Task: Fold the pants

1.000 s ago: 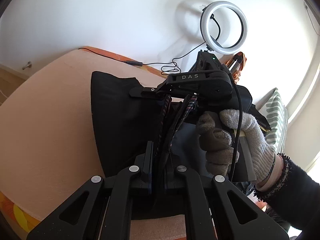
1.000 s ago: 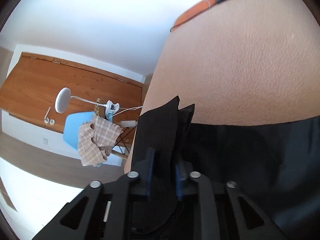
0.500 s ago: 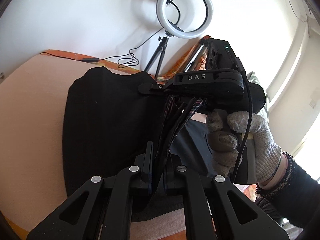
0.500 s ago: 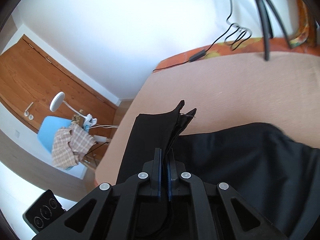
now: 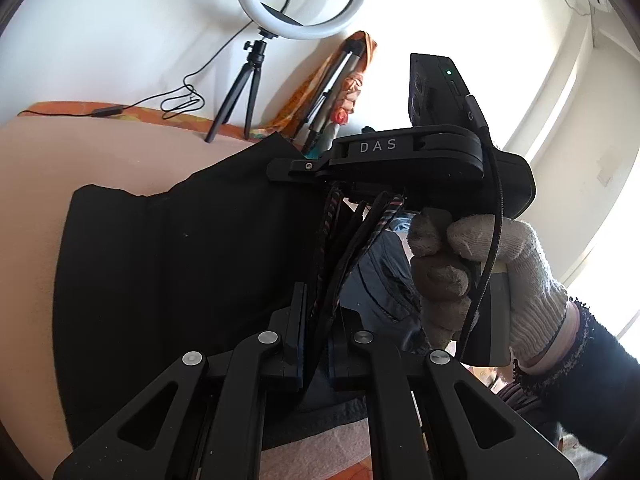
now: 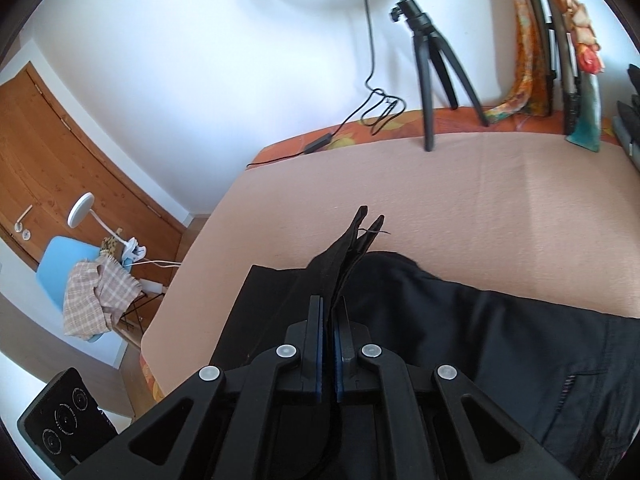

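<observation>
Black pants [image 5: 180, 264] lie on a peach-covered bed [image 5: 28, 208]. My left gripper [image 5: 316, 312] is shut on a bunched edge of the pants, several layers showing striped trim. In the left wrist view the right gripper [image 5: 288, 168] is held by a gloved hand [image 5: 480, 264] just beyond, clamping the same edge. In the right wrist view my right gripper [image 6: 332, 312] is shut on a pointed fold of the pants [image 6: 480, 328], lifted above the bed [image 6: 480, 200].
A ring light on a tripod [image 5: 256, 64] with its cable stands at the bed's far edge, also seen in the right wrist view [image 6: 432, 60]. Colourful cloth and poles [image 6: 560, 40] lean on the wall. A blue chair [image 6: 68, 264] and wooden door [image 6: 60, 152] lie off the left.
Both grippers have swung with the held edge across the bed toward the ring light side; more of the pants now lies spread flat. Both stay shut.
</observation>
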The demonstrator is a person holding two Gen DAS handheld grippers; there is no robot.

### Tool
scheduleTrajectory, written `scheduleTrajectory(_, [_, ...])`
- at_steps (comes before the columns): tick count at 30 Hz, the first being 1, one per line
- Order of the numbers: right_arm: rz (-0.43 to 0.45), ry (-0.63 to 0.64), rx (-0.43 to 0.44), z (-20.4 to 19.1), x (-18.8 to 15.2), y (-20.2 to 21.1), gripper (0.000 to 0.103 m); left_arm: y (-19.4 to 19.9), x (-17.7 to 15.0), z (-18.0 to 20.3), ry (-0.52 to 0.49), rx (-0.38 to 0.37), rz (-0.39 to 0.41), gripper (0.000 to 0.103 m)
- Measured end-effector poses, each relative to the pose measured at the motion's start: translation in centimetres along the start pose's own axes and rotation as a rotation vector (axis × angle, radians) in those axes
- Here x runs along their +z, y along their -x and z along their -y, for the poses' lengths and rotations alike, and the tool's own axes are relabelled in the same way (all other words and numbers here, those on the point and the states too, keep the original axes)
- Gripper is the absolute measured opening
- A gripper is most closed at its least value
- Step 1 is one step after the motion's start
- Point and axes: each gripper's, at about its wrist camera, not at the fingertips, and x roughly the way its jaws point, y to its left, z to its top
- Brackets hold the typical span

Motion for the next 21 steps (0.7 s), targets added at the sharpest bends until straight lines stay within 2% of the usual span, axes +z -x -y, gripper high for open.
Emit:
scheduleTrajectory(11, [0.035,-0.035,-0.058,4.4,-1.5,3.7,0.001,-3.2,-0.5,3.5,-0.061,-0.095,-0.069,0.006])
scheduleTrajectory(21, [0.097,-0.074,-0.108,7.4,-2.1,7.2,0.001,-5.7,-1.2,6.5,-0.120,-0.142,-0.123,0.006])
